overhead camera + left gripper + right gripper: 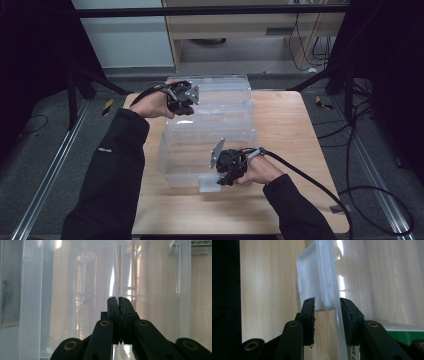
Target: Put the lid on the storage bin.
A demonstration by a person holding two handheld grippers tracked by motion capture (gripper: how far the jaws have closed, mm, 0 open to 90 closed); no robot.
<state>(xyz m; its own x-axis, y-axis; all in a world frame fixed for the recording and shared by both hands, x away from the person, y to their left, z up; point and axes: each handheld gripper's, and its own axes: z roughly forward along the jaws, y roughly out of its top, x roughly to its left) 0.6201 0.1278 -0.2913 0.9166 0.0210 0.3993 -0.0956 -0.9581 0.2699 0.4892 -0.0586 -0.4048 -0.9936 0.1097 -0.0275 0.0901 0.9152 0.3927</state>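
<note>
A large clear plastic box (210,125) stands on the wooden table (295,130). My left gripper (186,111) is at the box's far left corner; in the left gripper view its jaws (118,298) are shut on a thin clear plastic edge (115,277) of the box. My right gripper (222,181) is at the near side, by a whitish latch (207,183). In the right gripper view the right gripper (327,302) is shut on that latch (312,277) and the clear wall beside it, with both pads pressing on them.
A printed label (197,247) shows through the plastic, and a green-edged one (402,337) lies low beside the right jaw. Black cables (350,190) trail over the floor on the right. Dark frame posts (75,85) flank the table, and a cabinet (235,30) stands behind it.
</note>
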